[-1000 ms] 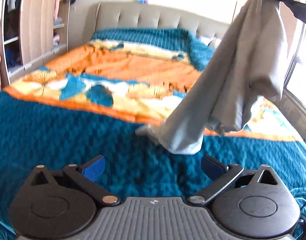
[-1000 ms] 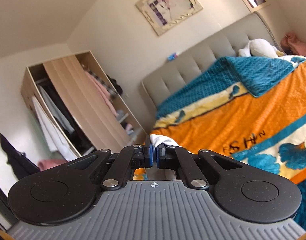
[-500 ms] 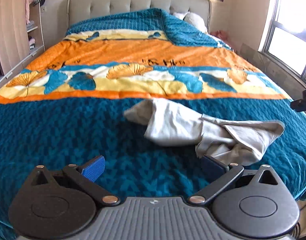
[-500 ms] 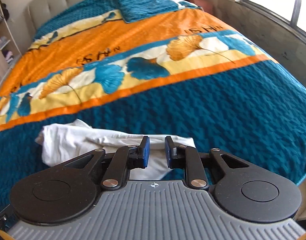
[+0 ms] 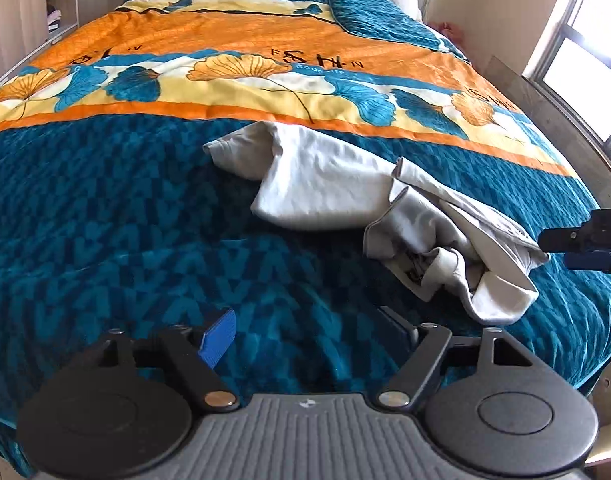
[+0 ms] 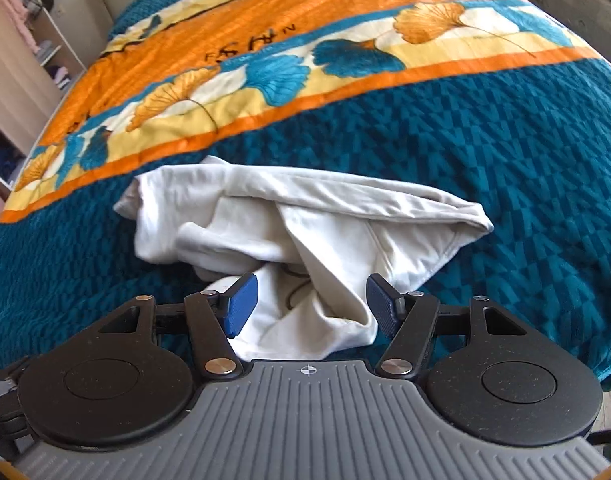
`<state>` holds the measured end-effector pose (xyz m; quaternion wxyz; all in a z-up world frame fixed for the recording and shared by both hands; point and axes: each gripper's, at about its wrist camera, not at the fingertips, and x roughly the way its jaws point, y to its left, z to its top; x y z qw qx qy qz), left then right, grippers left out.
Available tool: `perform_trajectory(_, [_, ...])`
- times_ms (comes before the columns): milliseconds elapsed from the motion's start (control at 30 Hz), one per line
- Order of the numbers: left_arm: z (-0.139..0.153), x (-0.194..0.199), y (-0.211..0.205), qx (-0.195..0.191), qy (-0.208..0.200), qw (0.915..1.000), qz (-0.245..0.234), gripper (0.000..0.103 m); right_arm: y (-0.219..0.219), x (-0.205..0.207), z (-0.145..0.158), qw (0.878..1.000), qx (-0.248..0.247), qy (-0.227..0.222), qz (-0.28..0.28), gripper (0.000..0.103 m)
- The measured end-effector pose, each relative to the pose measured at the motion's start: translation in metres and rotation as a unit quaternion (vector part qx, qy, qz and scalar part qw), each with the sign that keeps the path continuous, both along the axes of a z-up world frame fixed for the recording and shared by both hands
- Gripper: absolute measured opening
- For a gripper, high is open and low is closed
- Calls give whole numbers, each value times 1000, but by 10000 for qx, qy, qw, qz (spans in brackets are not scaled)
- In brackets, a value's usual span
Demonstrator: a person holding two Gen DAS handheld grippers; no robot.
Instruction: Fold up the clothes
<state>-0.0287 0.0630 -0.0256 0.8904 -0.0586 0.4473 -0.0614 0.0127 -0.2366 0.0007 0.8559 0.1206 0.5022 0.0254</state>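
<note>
Crumpled pale grey garment [image 5: 337, 184] is lying in a heap on the teal part of the bedspread [image 5: 105, 240], just near of the orange-and-yellow leaf-print band that runs across the bed. It's bunched up pretty badly, one end rolled toward the far left, the other a messy wad of folds toward the near right.

Left gripper [image 5: 309, 336] sits over bare teal blanket, near and a bit left of the heap. Its jaws are apart and closing, with nothing between them, just blanket underneath. Not touching the cloth as far as I can see.

Right gripper [image 6: 311, 306] is right over the near end of the same garment [image 6: 305, 232]. Its jaws are opening, blue pads [image 6: 241, 306] spread to either side of a lump of fabric that sits between them, and the pads don't seem to be pressing on it, so it looks let go. From the left camera its tip [image 5: 585, 240] pokes in at the right edge, just beside the heap's right end.

Wardrobe shelves [image 6: 21, 60] are off to the far left, window [image 5: 585, 40] far right.
</note>
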Motion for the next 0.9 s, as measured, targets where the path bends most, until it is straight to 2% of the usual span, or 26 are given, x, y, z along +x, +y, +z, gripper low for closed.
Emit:
perform_trajectory(100, [-1,5,-6,20,-57,10000,37,76,-6,17,-35,9990,-98,403,-153,66])
perform_trajectory(200, [-3,8,-9,-44,20,10000,0,78,-10,28,-67,9966,-112,748,-317,60])
perform_trajectory(233, [-5,8,-10,-33,54,10000,2,78,-11,28,-73,9964,-70,765,-360,51])
perform_trajectory(267, [-6,8,-11,-25,66,10000,3,77,-14,25,-78,9962,55,761,-408,21])
perform_trajectory(300, [-7,9,-11,-21,71,10000,1,76,-19,21,-79,9958,321,724,-466,7])
perform_trajectory(333, [-8,9,-11,-57,64,10000,7,76,-24,16,-78,9953,533,620,-510,8])
perform_trajectory(433, [-10,12,-14,-192,65,9998,51,76,-47,-8,-44,9947,654,-278,-748,8])
perform_trajectory(500, [-11,16,-19,-304,101,9995,35,75,-79,-26,-17,9849,820,-820,-1288,8])
perform_trajectory(533, [-12,17,-21,-359,119,9993,27,74,-97,-33,-10,9787,907,-930,-1593,8])
perform_trajectory(600, [-16,21,-28,-469,195,9987,16,73,-126,-41,-10,9697,970,-923,-2045,8])
perform_trajectory(700, [-28,29,-45,-541,417,9976,-80,58,-160,-41,-35,9613,996,-530,-2515,9])
perform_trajectory(767, [-33,32,-58,-477,516,9972,-248,58,-164,-38,-52,9645,969,-67,-2456,21])
perform_trajectory(800, [-33,32,-62,-373,480,9977,-297,60,-157,-42,-51,9665,817,-97,-2432,21])
perform_trajectory(833, [-32,32,-65,-256,429,9982,-336,61,-145,-50,-43,9704,632,-370,-2300,24])
perform_trajectory(867, [-30,33,-67,-141,377,9986,-355,63,-134,-58,-36,9731,447,-642,-2165,31])
perform_trajectory(900, [-29,34,-67,-51,331,9988,-348,68,-122,-64,-27,9748,350,-915,-2003,54])
